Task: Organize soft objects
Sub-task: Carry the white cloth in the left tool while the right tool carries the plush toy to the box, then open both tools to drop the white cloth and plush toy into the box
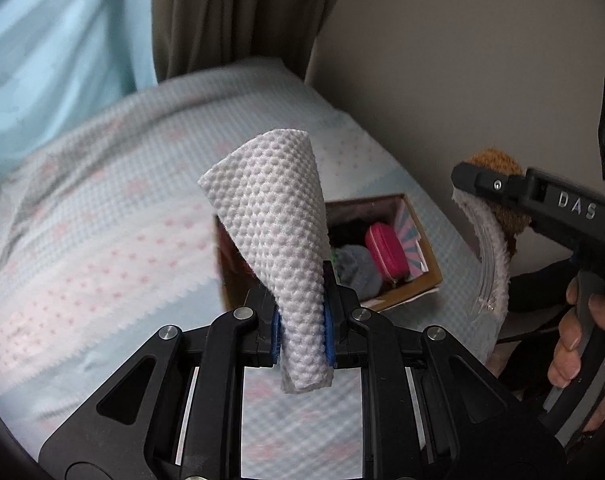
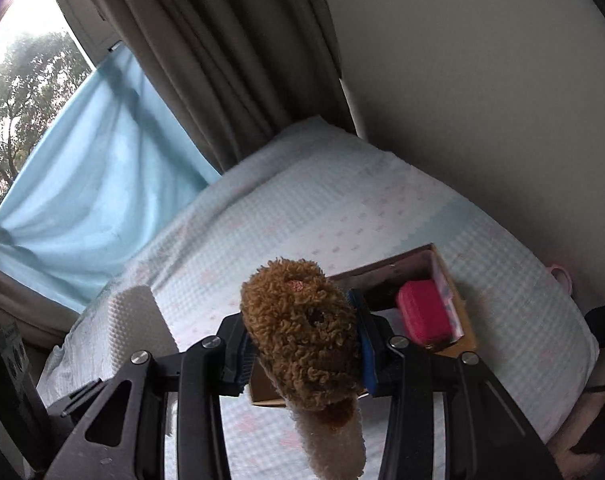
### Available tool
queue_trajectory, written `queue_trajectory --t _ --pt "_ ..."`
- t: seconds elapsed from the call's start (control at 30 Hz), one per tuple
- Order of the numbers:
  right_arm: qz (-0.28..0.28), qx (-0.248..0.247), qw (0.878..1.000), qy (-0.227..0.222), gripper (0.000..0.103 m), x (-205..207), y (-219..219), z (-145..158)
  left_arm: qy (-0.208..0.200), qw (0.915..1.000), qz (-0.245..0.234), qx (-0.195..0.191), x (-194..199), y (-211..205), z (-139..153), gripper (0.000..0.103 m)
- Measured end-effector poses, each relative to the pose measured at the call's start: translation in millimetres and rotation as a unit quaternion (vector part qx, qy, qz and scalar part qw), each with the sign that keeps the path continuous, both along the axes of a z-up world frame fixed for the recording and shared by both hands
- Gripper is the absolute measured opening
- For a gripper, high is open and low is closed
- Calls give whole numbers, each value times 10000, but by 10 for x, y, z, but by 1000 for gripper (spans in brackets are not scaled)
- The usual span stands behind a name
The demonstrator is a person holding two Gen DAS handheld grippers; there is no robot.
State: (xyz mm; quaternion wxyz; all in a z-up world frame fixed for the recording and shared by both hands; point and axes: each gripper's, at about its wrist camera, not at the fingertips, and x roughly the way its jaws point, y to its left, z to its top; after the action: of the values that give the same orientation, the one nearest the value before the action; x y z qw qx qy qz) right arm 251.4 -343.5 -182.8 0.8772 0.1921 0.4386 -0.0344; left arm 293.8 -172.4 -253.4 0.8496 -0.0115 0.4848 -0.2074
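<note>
From the left wrist camera, the left gripper (image 1: 302, 332) is clamped narrow on a white dimpled cloth (image 1: 278, 224), pinched near its lower end so the free end fans up in front of the cardboard box (image 1: 422, 280) on the bed (image 1: 102, 240). The box already holds a pink pouch (image 1: 386, 252) and a grey soft item (image 1: 358, 268). To the right of the box, the right gripper carries its load in the air.

From the right wrist camera, the right gripper (image 2: 306, 344) squeezes a curly brown plush slipper (image 2: 302, 332), its pale sole hanging below. It hovers before the box, probably for dropping in.
</note>
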Motion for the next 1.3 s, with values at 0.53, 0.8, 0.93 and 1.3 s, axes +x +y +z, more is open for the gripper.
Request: queue_trajectory --t 0.53,0.8,0.93,1.3 --pt "1016 399 9854 1305 39 831 -545 -1229 1421 9868 684 370 504 -798 -1302 14" --pt "1334 652 9731 1762 44 1120 -412 -1621 1618 9806 861 694 638 -786 -1535 65" --pt "1332 621 9710 1884 75 1188 -389 -1684 1568 9818 800 720 662 -777 -1494 103" --pt "894 438 9793 1760 87 963 -547 -1466 1349 9848 678 861 528 -616 -1160 103"
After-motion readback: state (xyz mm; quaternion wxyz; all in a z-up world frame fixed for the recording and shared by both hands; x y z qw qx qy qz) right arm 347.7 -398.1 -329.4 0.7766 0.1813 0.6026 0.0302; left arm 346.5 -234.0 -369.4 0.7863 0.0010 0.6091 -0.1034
